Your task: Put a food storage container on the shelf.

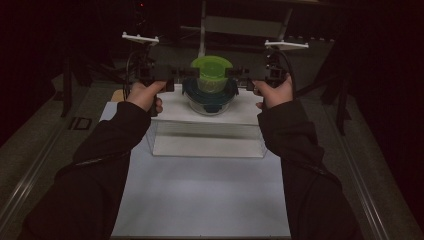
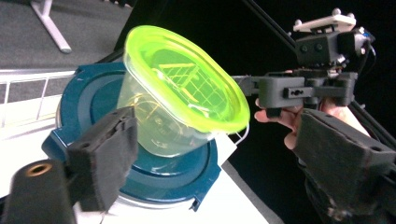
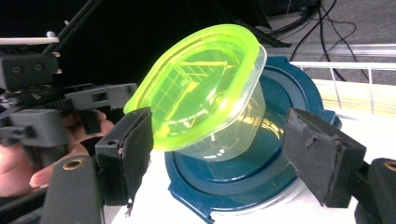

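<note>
Both the left gripper (image 1: 186, 73) and right gripper (image 1: 234, 73) stand spread, flanking a tilted green-lidded tub (image 1: 212, 71) on a blue-lidded bowl (image 1: 209, 97); contact unclear, surroundings dark.

The tub (image 2: 159, 130) is clear glossy plastic under a translucent green lid (image 2: 187, 88), standing on smooth blue plastic.

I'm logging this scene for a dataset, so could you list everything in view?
Small container: one, clear with a neon green lid, tilted on top of the blue lid, between both grippers.
Glass bowl: one, clear, closed by a dark blue lid, on the stand.
Raised stand: one, clear with a white top, mid-table.
White mat: one, on the table.
Left gripper: black, open, at the container's left.
Right gripper: black, open, at its right.
Hands, dark sleeves: two each.
</note>
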The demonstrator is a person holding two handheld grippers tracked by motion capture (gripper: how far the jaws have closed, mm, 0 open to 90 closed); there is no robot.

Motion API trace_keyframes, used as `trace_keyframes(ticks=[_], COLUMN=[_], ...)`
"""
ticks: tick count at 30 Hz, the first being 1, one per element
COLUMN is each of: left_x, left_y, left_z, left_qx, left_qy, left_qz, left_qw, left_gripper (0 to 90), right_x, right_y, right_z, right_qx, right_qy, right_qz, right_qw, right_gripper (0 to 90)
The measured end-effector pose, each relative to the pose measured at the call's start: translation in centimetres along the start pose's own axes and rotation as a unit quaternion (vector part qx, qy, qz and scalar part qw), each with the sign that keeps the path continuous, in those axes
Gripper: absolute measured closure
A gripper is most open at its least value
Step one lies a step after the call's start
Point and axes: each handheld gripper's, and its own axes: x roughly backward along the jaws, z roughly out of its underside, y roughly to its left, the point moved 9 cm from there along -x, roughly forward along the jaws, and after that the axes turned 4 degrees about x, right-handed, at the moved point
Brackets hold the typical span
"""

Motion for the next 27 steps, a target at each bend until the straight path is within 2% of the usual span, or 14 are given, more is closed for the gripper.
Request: trace_keyframes(ticks=[1,2,3,12,14,19,27], left_x=[0.0,0.1,0.1,0.5,0.5,1.0,1.5], left_y=[0.0,-0.1,-0.1,-0.6,-0.6,-1.2,-1.5], left_z=[0.0,0.4,0.6,2.1,2.1,3.3,5.5], left_qx=[0.000,-0.014,-0.020,-0.053,-0.053,-0.064,-0.080], left_qy=[0.000,0.002,0.002,-0.010,-0.010,-0.011,-0.006], left_qz=[0.000,-0.001,-0.004,-0.011,-0.011,-0.006,-0.003], left_qw=[1.0000,0.9999,0.9998,0.9985,0.9985,0.9979,0.9968], left_gripper=[7.6,1.0,0.0,0.0,0.0,0.0,0.0], right_x=[0.1,0.1,0.2,0.6,0.7,1.0,1.8], right_y=[0.0,0.0,0.0,0.3,0.3,0.4,0.3], right_z=[0.1,0.2,0.3,1.5,1.7,2.4,4.9], right_qx=[0.004,0.009,0.013,0.033,0.034,0.041,0.062], right_qy=[-0.001,-0.001,-0.001,-0.001,-0.002,-0.004,-0.005], right_qz=[0.001,0.003,0.004,-0.002,-0.003,-0.009,-0.016], right_qw=[1.0000,1.0000,0.9999,0.9995,0.9994,0.9991,0.9979], right_gripper=[24.3,23.9,23.0,20.0,20.0,19.3,16.5])
